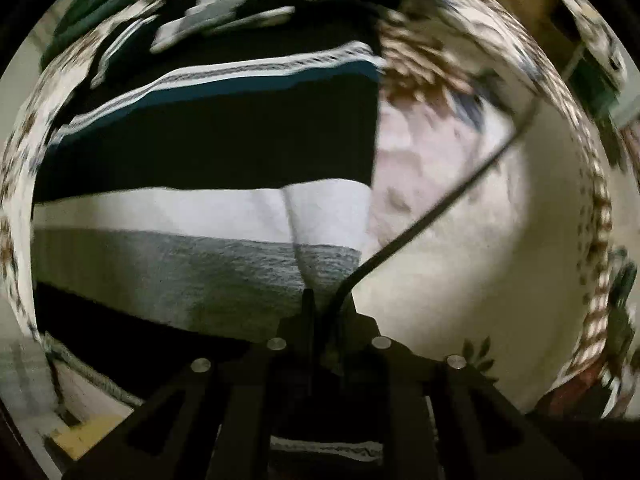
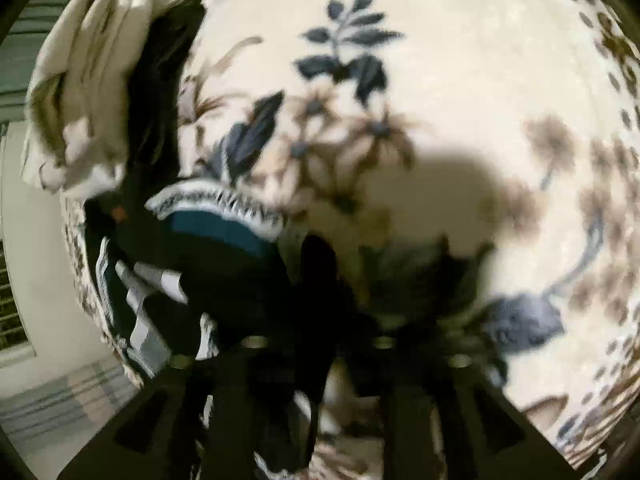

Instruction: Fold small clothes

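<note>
- Two grippers are working one garment — a striped garment (image 1: 208,184) with black, white, grey and teal bands, lying spread on a floral cloth (image 1: 480,240) that is covering the surface.
- In the left wrist view the garment's bands are running left to right across the picture, so its long axis is lying crosswise to the left gripper (image 1: 316,300); the bulk is sitting ahead of and to the left of the jaws, with the garment's right-hand edge just right of them.
- The left jaws are looking pressed together at the grey band's near edge — I judge them to be pinching the fabric, with a dark cord (image 1: 440,208) trailing off to the right.
- In the right wrist view, blurred, the striped garment (image 2: 224,240) is bunching to the left of the right gripper (image 2: 348,280); dark cloth is draping over its left finger, but whether those jaws are spread or closed I cannot tell.
- The left gripper is looking nearer the garment's flat body, so I expect the fold to be turning on it.
</note>
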`<act>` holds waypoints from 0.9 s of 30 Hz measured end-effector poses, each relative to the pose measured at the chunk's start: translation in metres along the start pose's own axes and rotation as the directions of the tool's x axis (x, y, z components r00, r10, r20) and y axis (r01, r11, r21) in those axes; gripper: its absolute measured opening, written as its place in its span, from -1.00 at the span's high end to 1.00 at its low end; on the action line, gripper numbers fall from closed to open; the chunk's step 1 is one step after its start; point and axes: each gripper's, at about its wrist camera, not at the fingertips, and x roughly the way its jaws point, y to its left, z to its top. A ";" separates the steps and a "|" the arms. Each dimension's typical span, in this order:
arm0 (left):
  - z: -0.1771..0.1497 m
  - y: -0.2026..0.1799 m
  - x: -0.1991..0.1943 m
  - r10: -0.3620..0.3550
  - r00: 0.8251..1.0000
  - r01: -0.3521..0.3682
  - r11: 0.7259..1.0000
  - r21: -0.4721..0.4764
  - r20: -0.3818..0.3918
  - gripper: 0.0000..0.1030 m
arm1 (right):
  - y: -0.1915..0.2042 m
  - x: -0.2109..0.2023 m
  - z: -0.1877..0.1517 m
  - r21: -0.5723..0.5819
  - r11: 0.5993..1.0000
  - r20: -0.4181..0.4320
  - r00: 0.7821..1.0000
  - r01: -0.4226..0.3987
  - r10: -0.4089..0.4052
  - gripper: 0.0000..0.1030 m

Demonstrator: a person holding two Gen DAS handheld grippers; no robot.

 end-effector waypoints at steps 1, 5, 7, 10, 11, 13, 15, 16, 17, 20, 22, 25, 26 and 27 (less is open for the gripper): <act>0.000 0.002 -0.003 -0.004 1.000 0.004 1.000 -0.020 0.003 0.75 | -0.001 -0.005 -0.005 -0.004 1.000 -0.003 1.000 -0.014 0.014 -0.05; 0.001 0.015 -0.015 0.032 0.999 -0.031 0.994 -0.103 0.006 -0.14 | -0.017 -0.032 -0.037 -0.025 0.997 -0.001 0.997 -0.075 0.075 -0.24; 0.003 0.019 -0.015 0.044 0.999 -0.044 0.992 -0.115 -0.004 -0.62 | -0.023 -0.037 -0.049 -0.020 0.996 -0.002 0.996 -0.090 0.090 -0.24; -0.002 0.022 -0.012 0.041 0.999 -0.044 0.992 -0.118 -0.023 -0.66 | -0.043 -0.042 -0.059 0.010 0.996 -0.005 0.996 -0.093 0.093 -0.25; -0.007 0.018 -0.009 0.037 0.999 -0.040 0.994 -0.102 -0.032 -0.66 | -0.052 -0.043 -0.059 0.027 0.995 -0.006 0.995 -0.099 0.100 -0.25; -0.015 0.008 0.000 0.027 0.998 -0.031 0.997 -0.069 -0.051 -0.66 | -0.057 -0.038 -0.054 0.069 0.991 0.001 0.993 -0.116 0.116 -0.26; -0.024 0.000 0.010 0.017 0.997 -0.020 0.999 -0.046 -0.081 -0.66 | -0.062 -0.033 -0.045 0.085 0.986 0.015 0.990 -0.141 0.140 -0.26; -0.028 -0.007 0.020 0.028 0.994 -0.032 0.999 -0.033 -0.102 -0.66 | -0.063 -0.032 -0.040 0.086 0.985 0.021 0.989 -0.151 0.149 -0.28; -0.031 -0.011 0.025 0.031 0.993 -0.034 0.999 -0.026 -0.112 -0.66 | -0.063 -0.029 -0.033 0.089 0.981 0.020 0.985 -0.170 0.169 -0.32; -0.033 -0.018 0.036 0.037 0.993 -0.040 0.999 -0.025 -0.114 -0.21 | -0.058 -0.013 -0.015 0.102 0.968 -0.011 0.973 -0.230 0.232 -0.34; -0.030 -0.019 0.033 0.042 0.995 -0.045 0.998 -0.035 -0.090 0.39 | -0.054 -0.002 -0.004 0.104 0.966 -0.046 0.969 -0.238 0.244 -0.34; -0.027 -0.018 0.018 0.025 0.998 -0.028 0.998 -0.057 -0.051 0.89 | -0.049 0.009 0.006 0.115 0.963 -0.076 0.965 -0.243 0.253 -0.34; -0.027 -0.015 0.013 0.014 0.999 -0.017 0.997 -0.069 -0.038 0.89 | -0.046 0.011 0.009 0.119 0.962 -0.078 0.963 -0.246 0.256 -0.34; -0.030 -0.008 0.004 0.012 1.000 -0.014 0.997 -0.074 -0.026 0.89 | -0.044 0.011 0.009 0.120 0.963 -0.076 0.965 -0.242 0.252 -0.18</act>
